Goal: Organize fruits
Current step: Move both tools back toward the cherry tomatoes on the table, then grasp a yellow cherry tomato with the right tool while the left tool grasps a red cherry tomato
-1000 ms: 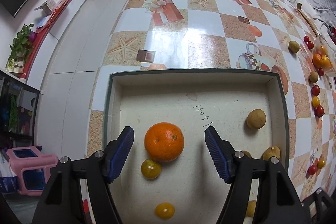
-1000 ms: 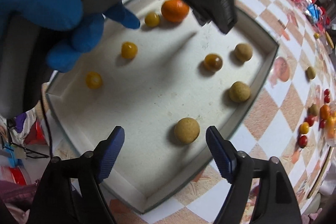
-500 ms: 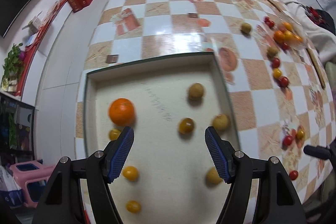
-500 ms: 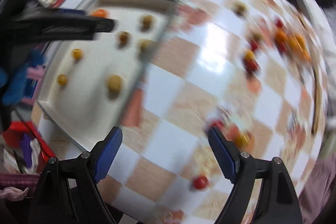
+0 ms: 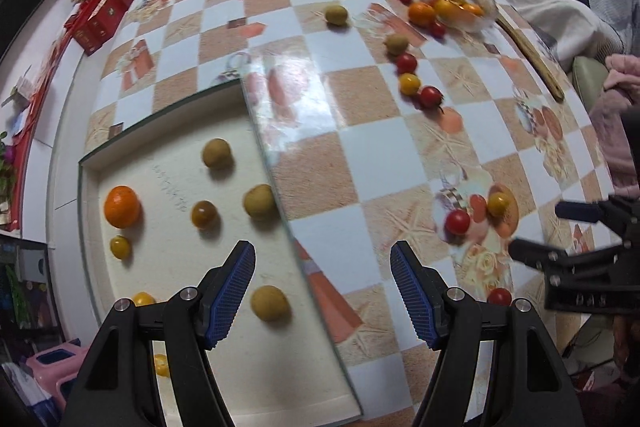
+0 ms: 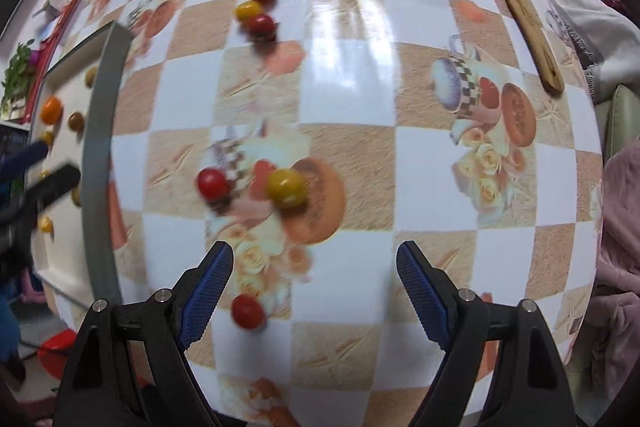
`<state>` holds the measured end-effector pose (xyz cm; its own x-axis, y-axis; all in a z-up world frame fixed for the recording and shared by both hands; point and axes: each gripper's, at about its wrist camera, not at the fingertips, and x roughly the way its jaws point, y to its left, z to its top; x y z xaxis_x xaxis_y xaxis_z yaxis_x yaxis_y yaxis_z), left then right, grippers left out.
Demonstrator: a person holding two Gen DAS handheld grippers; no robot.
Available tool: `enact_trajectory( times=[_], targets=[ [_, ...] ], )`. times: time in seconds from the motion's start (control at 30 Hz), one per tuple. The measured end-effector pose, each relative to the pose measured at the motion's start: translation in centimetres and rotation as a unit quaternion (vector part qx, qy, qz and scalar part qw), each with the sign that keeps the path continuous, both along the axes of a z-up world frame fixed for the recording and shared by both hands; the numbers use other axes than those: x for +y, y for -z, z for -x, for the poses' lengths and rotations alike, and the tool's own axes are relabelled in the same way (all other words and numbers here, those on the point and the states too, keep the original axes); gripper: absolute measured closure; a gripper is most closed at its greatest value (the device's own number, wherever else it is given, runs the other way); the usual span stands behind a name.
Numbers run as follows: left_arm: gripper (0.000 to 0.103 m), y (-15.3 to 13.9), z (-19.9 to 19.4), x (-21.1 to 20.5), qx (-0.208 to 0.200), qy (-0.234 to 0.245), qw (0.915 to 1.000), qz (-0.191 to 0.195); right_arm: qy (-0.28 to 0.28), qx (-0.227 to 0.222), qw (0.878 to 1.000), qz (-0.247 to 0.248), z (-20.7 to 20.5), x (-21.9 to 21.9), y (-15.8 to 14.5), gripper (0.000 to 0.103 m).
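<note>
- Left gripper (image 5: 322, 289) pointing down over the right wall of the tray (image 5: 264, 163), jaws wide, nothing between the pads.
- Blue pads straddling that wall: one over the tray floor, one over the checkered table (image 5: 384, 163).
- In the tray, at 9 o'clock from the gripper: an orange (image 5: 122, 207), with a small yellow fruit (image 5: 120, 247) just below it.
- Nearer centre, a dark amber fruit (image 5: 204, 214) between two tan round fruits (image 5: 259, 202).
- Another tan one (image 5: 269, 303) just beside the left pad, not touched.
- Out on the table at 1 o'clock: a line of red and yellow cherry tomatoes (image 5: 409, 83) leading up to a glass bowl (image 5: 460, 3) of oranges.
- Right gripper (image 6: 311, 289) also aimed down at bare table, jaws wide and empty.
- At 11 o'clock from it, a red tomato (image 6: 212, 183) and a yellow-green fruit (image 6: 286, 189), near each other on a printed pattern.
- A second red tomato (image 6: 248, 311) just inside the left pad, resting on the table, not gripped.
- Tray edge at 9 o'clock in the right view, left gripper's black fingers partly over it.
- Wooden stick (image 6: 520, 7) lying at 1 o'clock, near the table edge.
- Both views smeared with blur; small fruit at the far end hard to tell apart.
</note>
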<state>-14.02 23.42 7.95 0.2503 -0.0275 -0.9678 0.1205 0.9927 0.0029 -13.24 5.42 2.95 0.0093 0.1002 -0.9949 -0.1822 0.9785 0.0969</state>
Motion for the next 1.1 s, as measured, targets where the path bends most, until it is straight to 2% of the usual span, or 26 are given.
enact_trajectory(
  times=[0.13, 0.3, 0.37, 0.43, 0.6, 0.8, 1.1],
  targets=[
    [0.031, 0.8, 0.6, -1.6, 0.012, 0.008, 0.9999, 0.002, -0.006, -0.009, 1.000, -0.004, -1.2, 0.0, 0.9, 0.017],
    [0.031, 1.8, 1.2, -3.5, 0.022, 0.027, 0.9994, -0.002, -0.018, -0.010, 1.000, -0.018, -3.0, 0.9, 2.0, 0.042],
    [0.032, 2.4, 1.2, -4.1, 0.028, 0.030, 0.9992, -0.004, -0.028, -0.009, 0.999, -0.022, -3.3, 1.6, 2.5, 0.048],
    [0.032, 2.8, 1.1, -4.5, 0.032, 0.030, 0.9990, -0.002, -0.040, -0.017, 0.999, -0.019, -3.4, 2.2, 2.7, 0.049],
    [0.032, 3.6, 0.2, -5.8, 0.032, 0.031, 0.9990, 0.006, -0.054, -0.025, 0.998, -0.024, -3.8, 2.6, 2.8, 0.065],
    [0.032, 4.6, -0.7, -7.5, 0.032, 0.044, 0.9985, 0.006, -0.055, -0.028, 0.997, -0.036, -3.6, 1.8, 2.3, 0.067],
    [0.032, 5.3, -1.2, -9.1, 0.026, 0.074, 0.9969, -0.001, -0.024, 0.002, 0.995, -0.100, -4.3, -1.1, 2.4, 0.070]
  ],
)
